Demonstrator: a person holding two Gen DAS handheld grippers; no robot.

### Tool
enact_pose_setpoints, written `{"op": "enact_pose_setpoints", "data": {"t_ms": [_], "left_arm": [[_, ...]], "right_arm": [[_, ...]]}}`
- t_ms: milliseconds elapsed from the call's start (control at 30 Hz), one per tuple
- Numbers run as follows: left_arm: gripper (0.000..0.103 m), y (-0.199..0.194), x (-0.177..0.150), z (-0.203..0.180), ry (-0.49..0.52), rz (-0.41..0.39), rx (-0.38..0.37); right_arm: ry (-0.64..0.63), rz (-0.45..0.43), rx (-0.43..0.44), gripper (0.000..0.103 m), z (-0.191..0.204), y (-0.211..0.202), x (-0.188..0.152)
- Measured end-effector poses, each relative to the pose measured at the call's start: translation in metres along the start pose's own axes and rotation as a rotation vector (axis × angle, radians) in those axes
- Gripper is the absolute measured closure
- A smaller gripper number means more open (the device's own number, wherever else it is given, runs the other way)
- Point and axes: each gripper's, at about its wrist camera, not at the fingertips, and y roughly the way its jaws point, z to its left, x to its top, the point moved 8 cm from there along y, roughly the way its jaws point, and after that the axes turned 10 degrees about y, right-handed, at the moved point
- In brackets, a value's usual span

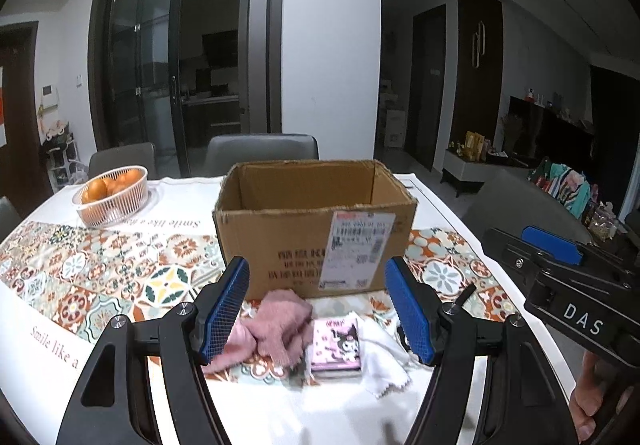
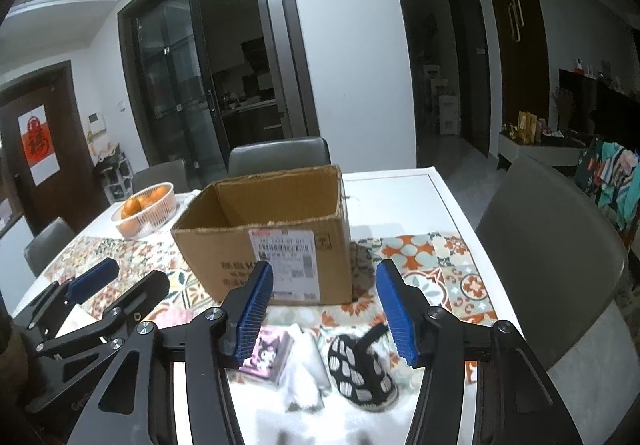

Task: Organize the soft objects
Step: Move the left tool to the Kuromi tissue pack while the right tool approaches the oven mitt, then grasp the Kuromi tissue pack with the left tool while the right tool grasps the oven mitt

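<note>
An open, empty-looking cardboard box point(image 1: 312, 221) stands on the table; it also shows in the right wrist view point(image 2: 268, 229). In front of it lie a pink towel point(image 1: 276, 329), a pink cartoon packet point(image 1: 338, 343) and a white cloth point(image 1: 384, 357). The right wrist view shows the packet point(image 2: 270, 357), the white cloth point(image 2: 308, 369) and a black-and-white patterned pouch point(image 2: 360, 369). My left gripper point(image 1: 320, 313) is open above the towel and packet. My right gripper point(image 2: 326, 313) is open above the cloth and pouch.
A white basket of oranges point(image 1: 112, 197) sits at the far left on the patterned tablecloth point(image 1: 100, 273). Grey chairs point(image 1: 262, 151) stand behind the table, another chair point(image 2: 560, 265) at the right. The right gripper's body point(image 1: 568, 285) is at the right.
</note>
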Motion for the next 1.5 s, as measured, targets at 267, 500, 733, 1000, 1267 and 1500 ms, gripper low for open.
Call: {"op": "enact_pose_setpoints", "data": {"t_ms": [267, 500, 733, 1000, 1267, 1500], "left_arm": [[0.033, -0.003, -0.025, -0.012, 0.013, 0.03, -0.01], [0.033, 0.001, -0.044, -0.024, 0.036, 0.06, -0.017], [0.033, 0.018, -0.063, -0.031, 0.022, 0.124, -0.055], [0.033, 0.042, -0.083, -0.04, 0.023, 0.19, -0.088], [0.034, 0.068, -0.099, -0.042, -0.005, 0.261, -0.13], [0.034, 0.089, -0.106, -0.039, -0.009, 0.296, -0.139]], "right_arm": [[-0.002, 0.049, -0.004, 0.047, -0.009, -0.002, -0.027], [0.005, 0.115, -0.018, 0.047, -0.023, 0.006, -0.053], [0.015, 0.162, -0.032, 0.047, -0.034, 0.018, -0.07], [0.017, 0.215, -0.046, 0.048, -0.045, 0.036, -0.088], [0.025, 0.258, -0.049, 0.048, -0.051, 0.058, -0.098], [0.031, 0.283, -0.047, 0.047, -0.051, 0.076, -0.102]]}}
